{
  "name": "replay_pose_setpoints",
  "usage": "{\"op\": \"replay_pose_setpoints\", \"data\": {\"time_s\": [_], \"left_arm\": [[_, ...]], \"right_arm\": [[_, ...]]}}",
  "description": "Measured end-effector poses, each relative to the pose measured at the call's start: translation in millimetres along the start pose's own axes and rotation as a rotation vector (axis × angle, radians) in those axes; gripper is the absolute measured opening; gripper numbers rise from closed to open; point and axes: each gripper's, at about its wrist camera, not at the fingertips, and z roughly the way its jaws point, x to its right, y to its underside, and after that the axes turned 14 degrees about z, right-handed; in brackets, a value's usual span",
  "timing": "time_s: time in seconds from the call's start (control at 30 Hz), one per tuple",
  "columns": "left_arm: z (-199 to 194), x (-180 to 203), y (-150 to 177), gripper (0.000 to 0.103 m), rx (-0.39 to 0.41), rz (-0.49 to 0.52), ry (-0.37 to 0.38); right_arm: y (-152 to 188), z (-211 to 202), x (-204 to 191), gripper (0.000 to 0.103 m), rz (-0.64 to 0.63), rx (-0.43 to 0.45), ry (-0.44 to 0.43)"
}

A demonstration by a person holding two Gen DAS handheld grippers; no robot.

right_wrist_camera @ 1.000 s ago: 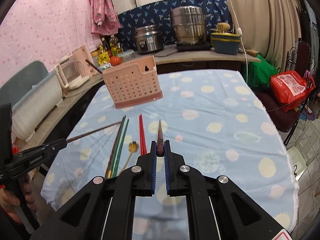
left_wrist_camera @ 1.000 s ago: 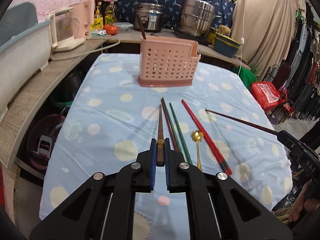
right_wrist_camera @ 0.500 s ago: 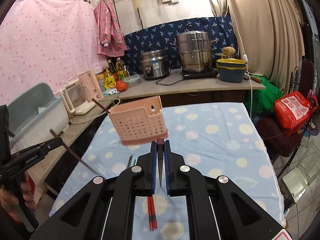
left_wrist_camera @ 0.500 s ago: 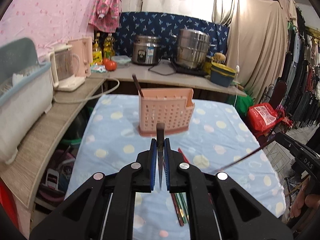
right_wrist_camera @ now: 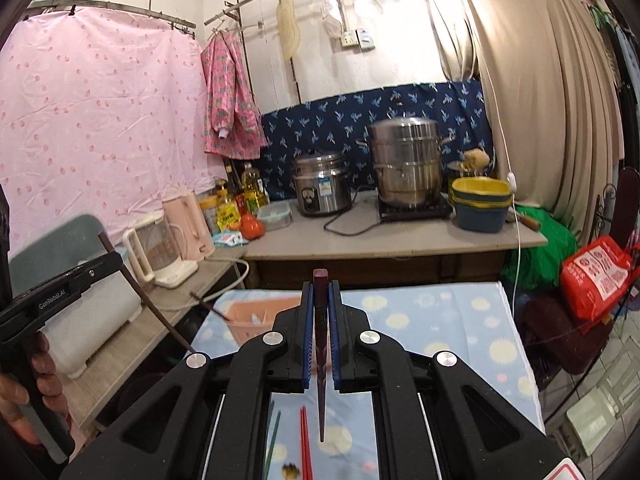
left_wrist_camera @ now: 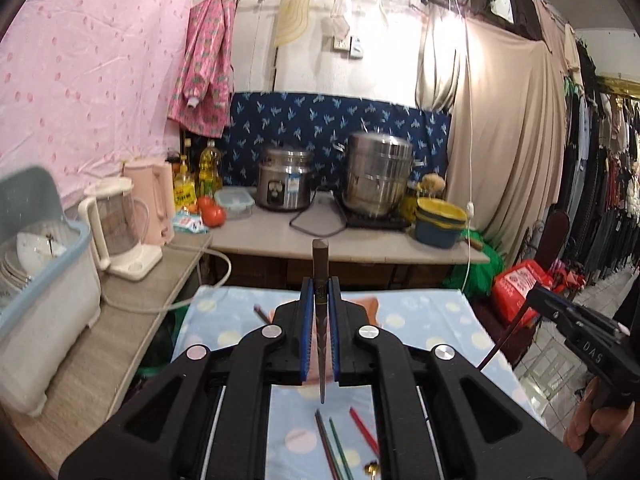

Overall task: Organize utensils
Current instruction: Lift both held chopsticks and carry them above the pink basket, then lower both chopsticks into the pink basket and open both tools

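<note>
Pinching a dark brown chopstick between its blue pads, the left gripper holds it upright, blunt end up and thin tip hanging down over the tabletop. The right gripper has its jaws pressed onto a maroon chopstick in the same way, with the thick end above the pads and the point below.

Both grippers are raised above the blue dotted cloth. On it, below the left gripper, lie green chopsticks, a red chopstick and the tip of a gold spoon; the right wrist view shows a red pair flat on the cloth.

A pink utensil basket stands farther back on the tabletop, partly hidden by the jaws, with one dark chopstick leaning out of it.
</note>
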Motion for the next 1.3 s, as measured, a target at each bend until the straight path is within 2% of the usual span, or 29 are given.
{"op": "replay_pose_setpoints", "data": {"time_s": [0.33,0.63,0.77,1.03,1.17,1.3], "left_arm": [[45.8,-13.1,-56.4,0.007,0.065,-0.005,-0.026],[102.9,-17.8,-70.5,0.007,0.064,-0.030,-0.017],[134.0,-16.3,-58.5,0.007,0.023,-0.043,-0.004],[172.0,-17.2,-2.7,0.007,-0.095,-0.065,0.021],[180.3,-14.7,17.9,0.007,-0.137,-0.062,0.023],[184.8,-12.6,29.1,0.007,-0.164,-0.057,0.022]], "right_arm": [[-55.8,62.0,-29.2,0.007,0.026,0.061,-0.055],[-75.2,119.1,-39.5,0.007,0.077,0.084,-0.099],[-65.4,150.9,-36.9,0.007,0.099,0.047,-0.104],[-15.8,198.1,-22.3,0.007,0.064,-0.082,-0.064],[6.5,209.7,-19.4,0.007,0.044,-0.132,-0.048],[14.4,211.5,-20.8,0.007,0.026,-0.140,-0.039]]}}
